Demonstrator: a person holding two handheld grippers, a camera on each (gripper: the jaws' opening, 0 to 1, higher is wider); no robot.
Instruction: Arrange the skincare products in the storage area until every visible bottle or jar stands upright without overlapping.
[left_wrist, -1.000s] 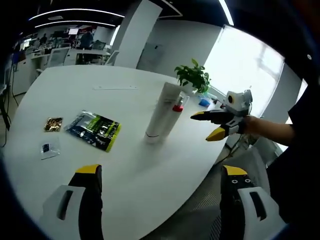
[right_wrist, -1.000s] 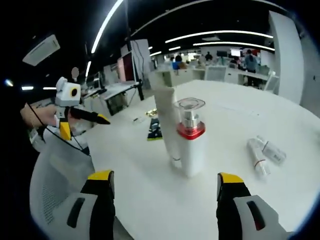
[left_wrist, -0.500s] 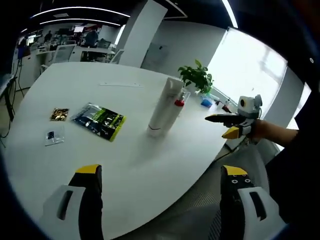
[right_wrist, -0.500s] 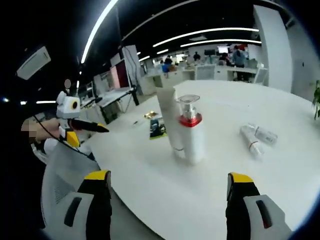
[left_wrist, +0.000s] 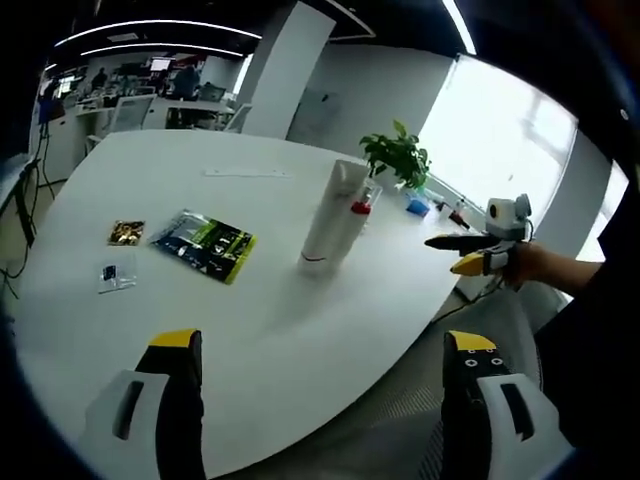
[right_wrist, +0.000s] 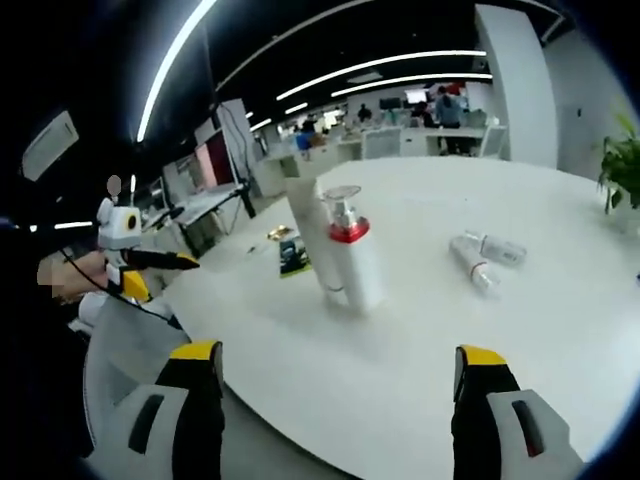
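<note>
1. A big white table (left_wrist: 300, 330) takes up the middle of the room, and both grippers hang off its near edge, well apart from everything on it.
2. The left gripper (left_wrist: 320, 400) has its jaws spread wide with nothing between them; from the right gripper view it (right_wrist: 150, 270) sits off to the left in a person's hand.
3. The right gripper (right_wrist: 335, 400) is also released, jaws wide and empty; in the left gripper view it (left_wrist: 465, 255) floats at the right, beyond the table edge.
4. A tall white tube (left_wrist: 330, 215) stands upright near the middle of the table, also seen from the other side (right_wrist: 310, 235).
5. Right against it stands a white pump bottle (right_wrist: 352, 255) with a red collar and clear cap, upright too; from the left gripper view it (left_wrist: 360, 205) peeks out behind the tube.
6. 2 small bottles (right_wrist: 480, 258) lie on their sides, close together, farther along the table.
7. A dark and green packet (left_wrist: 205, 242) lies flat beside the tube, with a small gold sachet (left_wrist: 125, 232) and a clear sachet (left_wrist: 113, 275) farther out.
8. A potted plant (left_wrist: 400, 155) sits at the far edge by the window.
</note>
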